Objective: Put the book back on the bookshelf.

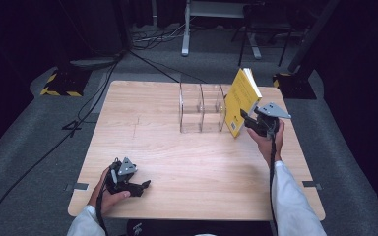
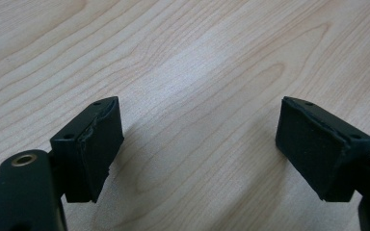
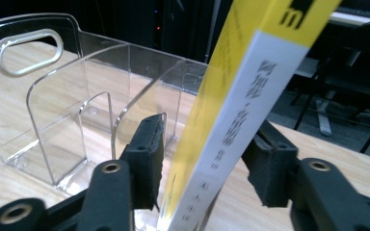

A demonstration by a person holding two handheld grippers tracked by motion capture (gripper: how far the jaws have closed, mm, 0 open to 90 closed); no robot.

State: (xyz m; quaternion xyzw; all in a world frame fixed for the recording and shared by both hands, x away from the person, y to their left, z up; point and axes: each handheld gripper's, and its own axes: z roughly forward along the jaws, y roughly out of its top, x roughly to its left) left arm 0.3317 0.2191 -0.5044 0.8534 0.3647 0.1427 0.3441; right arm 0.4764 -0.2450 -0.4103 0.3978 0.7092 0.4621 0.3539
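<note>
A yellow book (image 1: 242, 101) stands tilted on the table, its lower edge by the right end of a clear acrylic divider rack (image 1: 202, 105). My right gripper (image 1: 246, 118) is shut on the book, one jaw on each cover. In the right gripper view the white spine (image 3: 250, 96) faces the camera and the jaws close in on it from both sides, with the rack (image 3: 53, 120) just to its left. My left gripper (image 1: 145, 186) rests low near the table's front left corner. It is open, and its pads (image 2: 96, 144) hold nothing over bare wood.
The wooden table (image 1: 142, 123) has rounded corners and sits on grey carpet. Cables (image 1: 93, 93) run across the floor at the left. A yellow-and-black striped base (image 1: 61, 83) stands past the back left corner, and a dark stand base (image 1: 295, 83) past the back right.
</note>
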